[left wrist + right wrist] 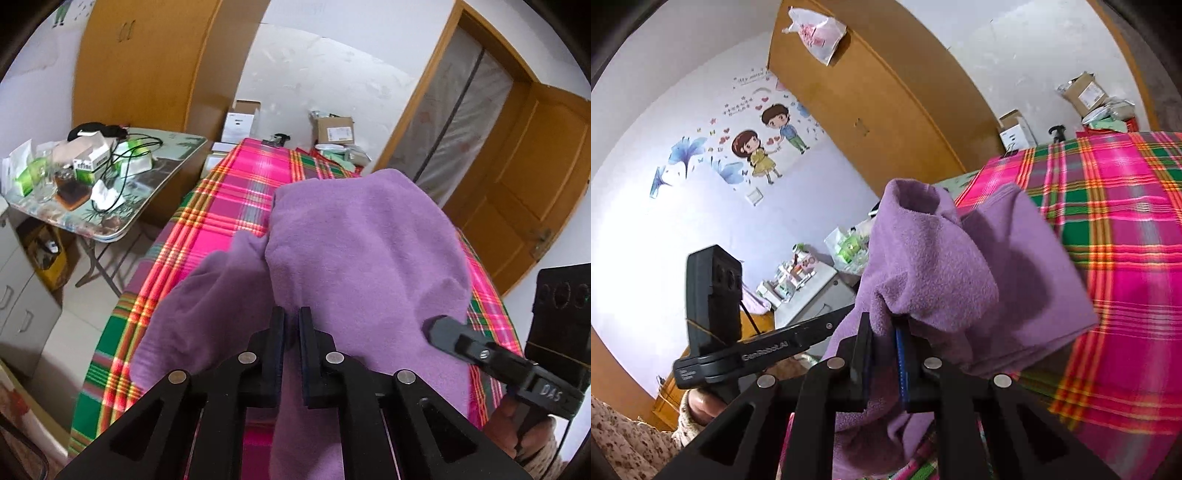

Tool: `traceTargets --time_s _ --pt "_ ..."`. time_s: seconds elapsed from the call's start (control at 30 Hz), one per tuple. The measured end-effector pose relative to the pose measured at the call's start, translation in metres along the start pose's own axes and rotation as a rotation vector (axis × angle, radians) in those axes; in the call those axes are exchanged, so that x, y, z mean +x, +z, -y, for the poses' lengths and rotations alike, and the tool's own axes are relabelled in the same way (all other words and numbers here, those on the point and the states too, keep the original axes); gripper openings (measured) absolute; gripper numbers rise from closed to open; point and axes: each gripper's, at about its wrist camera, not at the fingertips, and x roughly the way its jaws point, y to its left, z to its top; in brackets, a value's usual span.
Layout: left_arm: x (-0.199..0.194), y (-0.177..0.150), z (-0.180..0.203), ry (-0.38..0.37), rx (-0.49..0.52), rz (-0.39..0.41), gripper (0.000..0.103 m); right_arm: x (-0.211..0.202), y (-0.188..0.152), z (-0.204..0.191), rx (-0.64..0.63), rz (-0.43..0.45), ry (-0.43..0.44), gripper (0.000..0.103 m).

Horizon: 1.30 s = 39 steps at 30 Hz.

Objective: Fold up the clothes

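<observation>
We are pinching the purple cloth [354,240] in our left claw [291,317], low in the frame. Our right claw [882,325] is gripping its bunched edge too, above the plaid table [1126,229].

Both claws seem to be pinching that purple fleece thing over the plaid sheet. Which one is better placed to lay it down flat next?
Probably the left gripper. It points straight along the plaid sheet, with the purple garment draped ahead. The right gripper is tilted toward the wall, its cloth bunched.
</observation>
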Motion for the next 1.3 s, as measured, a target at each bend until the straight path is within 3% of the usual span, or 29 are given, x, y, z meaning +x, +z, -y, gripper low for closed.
traceTargets --time_s 0.43,0.77,0.93,1.17,1.3 --pt "-0.04 -0.013 0.009 -0.119 0.031 0.049 0.014 0.032 -0.002 0.0 -0.005 -0.072 -0.006 0.012" --pt "-0.03 -0.033 0.033 -0.104 0.18 -0.04 0.045 0.037 -0.001 0.003 0.03 -0.117 0.044 0.017" --pt "-0.021 -0.039 0.044 -0.042 0.258 -0.054 0.046 0.035 0.001 0.002 0.022 -0.143 0.047 0.022" --pt "-0.01 -0.035 0.033 -0.016 0.193 -0.062 0.042 0.007 0.007 0.015 -0.001 -0.121 0.003 0.028" --pt "-0.008 -0.034 0.03 -0.021 0.174 -0.059 0.037 -0.011 0.012 0.036 0.021 -0.077 -0.092 0.034"
